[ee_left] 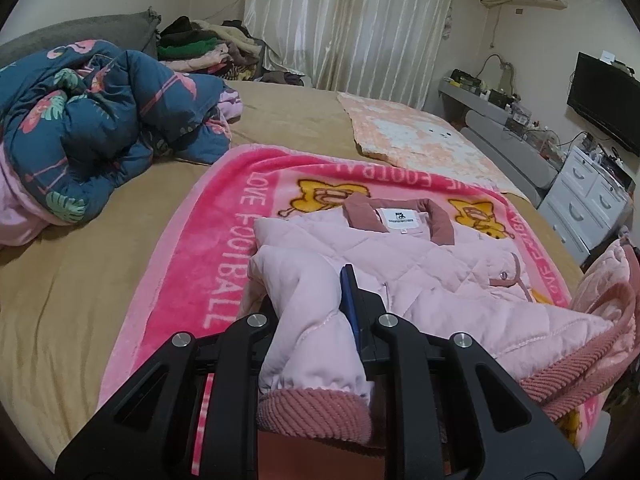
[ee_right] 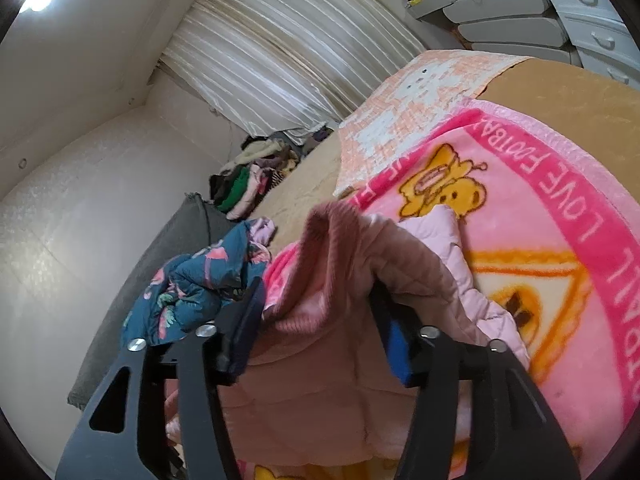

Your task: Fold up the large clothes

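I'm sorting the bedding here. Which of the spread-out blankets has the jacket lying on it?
The bright pink blanket printed with "LOVE FOOTBALL" and yellow bears holds the pink jacket. The pale peach blanket lies farther back with nothing on it.

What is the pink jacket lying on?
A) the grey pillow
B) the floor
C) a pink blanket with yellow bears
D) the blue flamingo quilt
C: the pink jacket lies spread on the pink blanket with yellow bears and LOVE FOOTBALL lettering.
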The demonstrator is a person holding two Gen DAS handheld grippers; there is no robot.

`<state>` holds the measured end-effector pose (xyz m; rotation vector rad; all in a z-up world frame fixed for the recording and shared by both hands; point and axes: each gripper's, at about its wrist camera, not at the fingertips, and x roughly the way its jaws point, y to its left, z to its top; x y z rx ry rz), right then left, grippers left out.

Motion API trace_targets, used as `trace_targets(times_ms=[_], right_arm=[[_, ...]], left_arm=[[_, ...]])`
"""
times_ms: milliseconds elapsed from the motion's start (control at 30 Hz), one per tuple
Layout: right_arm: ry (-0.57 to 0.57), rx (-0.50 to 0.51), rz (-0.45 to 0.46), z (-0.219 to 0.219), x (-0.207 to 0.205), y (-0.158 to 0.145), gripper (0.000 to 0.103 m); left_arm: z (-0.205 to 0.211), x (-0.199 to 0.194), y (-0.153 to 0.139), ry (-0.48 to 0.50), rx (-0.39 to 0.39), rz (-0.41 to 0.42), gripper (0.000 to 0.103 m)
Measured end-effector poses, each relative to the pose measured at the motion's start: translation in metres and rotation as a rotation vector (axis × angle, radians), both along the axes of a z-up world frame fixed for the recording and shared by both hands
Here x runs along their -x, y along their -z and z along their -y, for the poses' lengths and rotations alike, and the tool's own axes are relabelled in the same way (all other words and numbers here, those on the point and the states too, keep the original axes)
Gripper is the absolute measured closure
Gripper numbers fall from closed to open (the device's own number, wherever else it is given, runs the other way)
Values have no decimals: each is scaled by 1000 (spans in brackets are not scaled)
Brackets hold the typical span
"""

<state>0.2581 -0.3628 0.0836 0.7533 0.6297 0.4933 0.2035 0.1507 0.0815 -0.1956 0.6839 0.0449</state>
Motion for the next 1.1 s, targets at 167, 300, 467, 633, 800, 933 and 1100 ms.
trace_targets(times_ms=[167, 300, 467, 633, 800, 933, 1100], right_arm=[[0, 23, 37, -2, -3, 6, 31], [6, 17, 92, 4, -1, 9, 23], [51, 8, 157, 18, 5, 11, 16], [112, 188, 161, 18, 12, 20, 12], [128, 401, 135, 4, 25, 41, 7], [104, 451, 74, -3, 19, 70, 7], [79, 434, 34, -12, 9, 99, 11]], left_arm=[[0, -12, 8, -7, 4, -13, 90], [0, -20, 13, -10, 7, -19, 90], [1, -28, 19, -12, 8, -29, 90], [-1, -34, 27, -14, 14, -41, 89], [-3, -40, 36, -18, 15, -61, 88], [-2, -41, 40, -21, 15, -67, 87], [-2, -41, 42, -18, 12, -59, 85]])
